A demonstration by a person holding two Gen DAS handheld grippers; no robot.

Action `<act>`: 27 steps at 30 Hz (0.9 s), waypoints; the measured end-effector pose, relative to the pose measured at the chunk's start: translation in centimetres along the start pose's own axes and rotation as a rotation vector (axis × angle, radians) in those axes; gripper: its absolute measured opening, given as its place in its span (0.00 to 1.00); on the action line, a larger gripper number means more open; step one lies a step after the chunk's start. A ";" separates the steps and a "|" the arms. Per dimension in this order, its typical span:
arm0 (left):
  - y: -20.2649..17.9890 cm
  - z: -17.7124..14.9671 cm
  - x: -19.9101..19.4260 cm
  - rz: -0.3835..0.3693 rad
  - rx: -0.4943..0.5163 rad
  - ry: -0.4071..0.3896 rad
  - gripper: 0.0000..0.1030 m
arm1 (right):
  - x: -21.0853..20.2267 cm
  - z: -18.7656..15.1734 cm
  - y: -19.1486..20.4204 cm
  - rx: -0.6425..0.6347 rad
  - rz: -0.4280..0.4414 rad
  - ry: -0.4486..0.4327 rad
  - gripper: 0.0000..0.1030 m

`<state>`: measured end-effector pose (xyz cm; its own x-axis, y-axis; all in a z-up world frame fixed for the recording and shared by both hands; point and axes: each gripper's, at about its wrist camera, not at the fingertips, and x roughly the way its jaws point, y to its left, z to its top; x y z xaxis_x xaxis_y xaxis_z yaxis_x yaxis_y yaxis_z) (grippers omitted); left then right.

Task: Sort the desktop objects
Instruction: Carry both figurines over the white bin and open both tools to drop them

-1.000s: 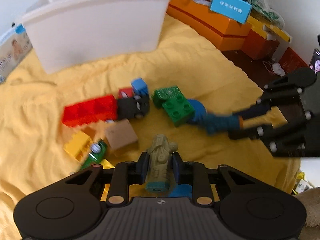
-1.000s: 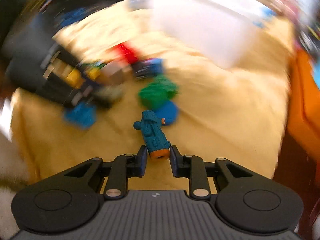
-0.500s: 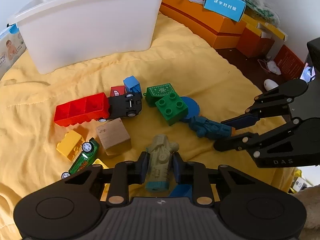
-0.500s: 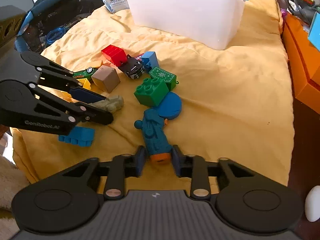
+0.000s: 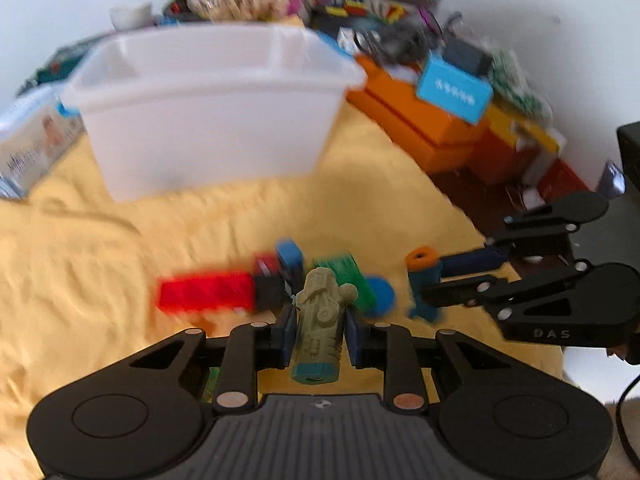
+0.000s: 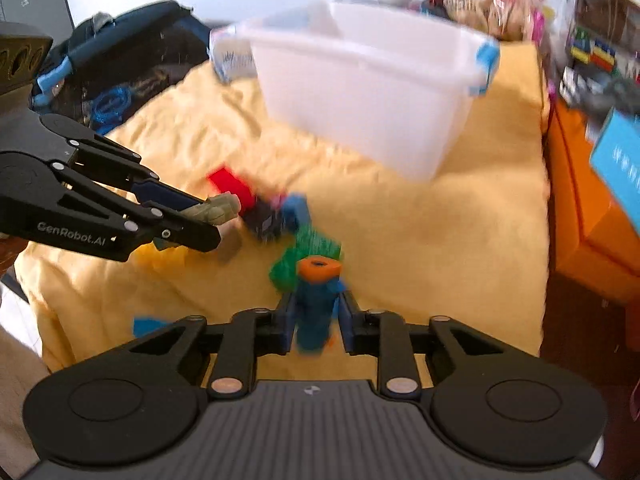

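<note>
1. Two figures are up: the olive figure [image 5: 320,320] clamped in the left gripper [image 5: 320,334], the blue figure [image 6: 316,304] pinched by the right gripper [image 6: 314,316], both short of the white bin [image 5: 208,120].
2. Red block [image 5: 204,298], green block [image 6: 308,252] and the rest lie on the yellow cloth [image 5: 100,260] before the bin, unsorted.

A white bin [image 5: 208,116] stands on a yellow cloth [image 5: 80,248] strewn with a red block [image 5: 204,294], green block [image 5: 352,280] and blue disc [image 5: 380,300], while black grippers hold an olive figure [image 5: 320,320] and a blue, orange-capped figure [image 6: 316,304].
</note>
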<state>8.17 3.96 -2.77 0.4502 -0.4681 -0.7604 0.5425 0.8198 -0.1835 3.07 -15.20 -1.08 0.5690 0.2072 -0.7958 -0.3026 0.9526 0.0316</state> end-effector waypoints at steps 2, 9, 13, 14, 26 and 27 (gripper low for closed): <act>0.7 1.0 -0.6 0.013 -0.003 -0.031 0.28 | -0.3 1.1 -0.1 -0.005 -0.002 -0.024 0.19; 2.1 2.0 -0.5 0.021 -0.015 -0.036 0.28 | 1.3 0.8 -0.5 0.000 -0.011 0.046 0.18; 2.2 1.5 0.4 0.004 -0.018 -0.011 0.28 | 2.0 -0.3 -0.7 0.039 -0.042 0.048 0.30; 2.2 1.4 0.6 -0.002 -0.019 -0.006 0.28 | 2.2 -0.4 -0.9 0.048 -0.056 0.036 0.43; 1.5 1.8 0.6 -0.005 0.006 -0.018 0.28 | 7.4 1.8 0.0 -0.195 -0.038 0.062 0.24; 1.5 1.9 0.4 0.000 0.008 -0.025 0.28 | 7.2 2.0 -0.2 -0.182 -0.030 0.063 0.24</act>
<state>10.55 4.37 -2.18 0.4679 -0.4764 -0.7444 0.5479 0.8172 -0.1786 8.73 -13.49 -5.62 0.5328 0.1592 -0.8311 -0.4227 0.9009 -0.0984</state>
